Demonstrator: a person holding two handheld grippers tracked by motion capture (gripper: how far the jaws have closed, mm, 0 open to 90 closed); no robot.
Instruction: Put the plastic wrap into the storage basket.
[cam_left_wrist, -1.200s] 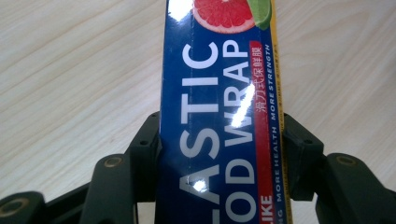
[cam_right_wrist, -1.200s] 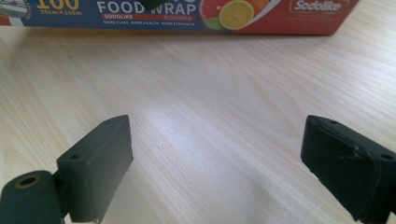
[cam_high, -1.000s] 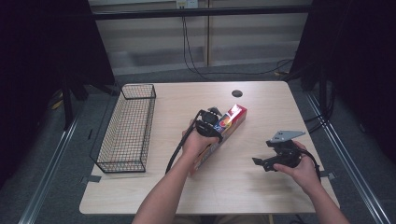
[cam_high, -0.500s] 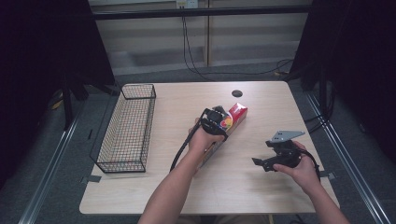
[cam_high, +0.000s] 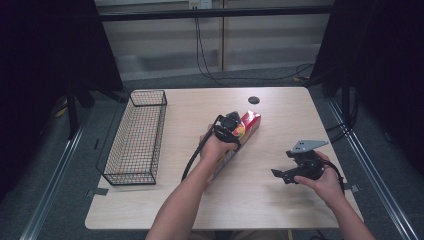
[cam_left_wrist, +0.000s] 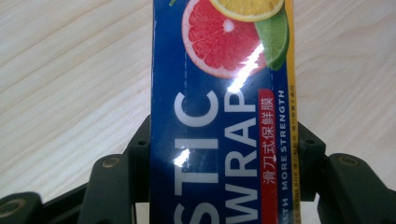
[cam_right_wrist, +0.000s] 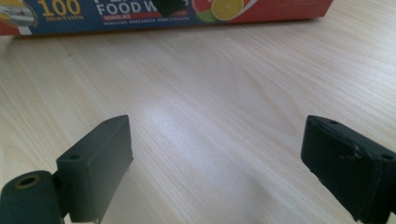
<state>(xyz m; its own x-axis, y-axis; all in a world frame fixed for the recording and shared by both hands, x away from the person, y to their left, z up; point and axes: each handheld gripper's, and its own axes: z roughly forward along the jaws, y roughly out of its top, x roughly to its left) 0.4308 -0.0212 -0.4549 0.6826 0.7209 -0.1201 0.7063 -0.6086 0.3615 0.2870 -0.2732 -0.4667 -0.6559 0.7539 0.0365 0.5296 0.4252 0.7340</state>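
High view, wire basket (cam_high: 136, 137) far left of wrap box (cam_high: 248, 126), left fingers (cam_left_wrist: 140, 154) clamping it, right fingers (cam_right_wrist: 100, 163) wide, empty

On your desk (cam_high: 280, 200), pale wood grain, a black wire basket (cam_high: 136, 137) stands near the left edge, long and narrow, running away from you. Near the far edge you have a small round black hole (cam_high: 254, 100) in the top. Beyond the desk, black cables (cam_high: 202, 55) hang down the pale back wall to the grey floor (cam_high: 60, 195).
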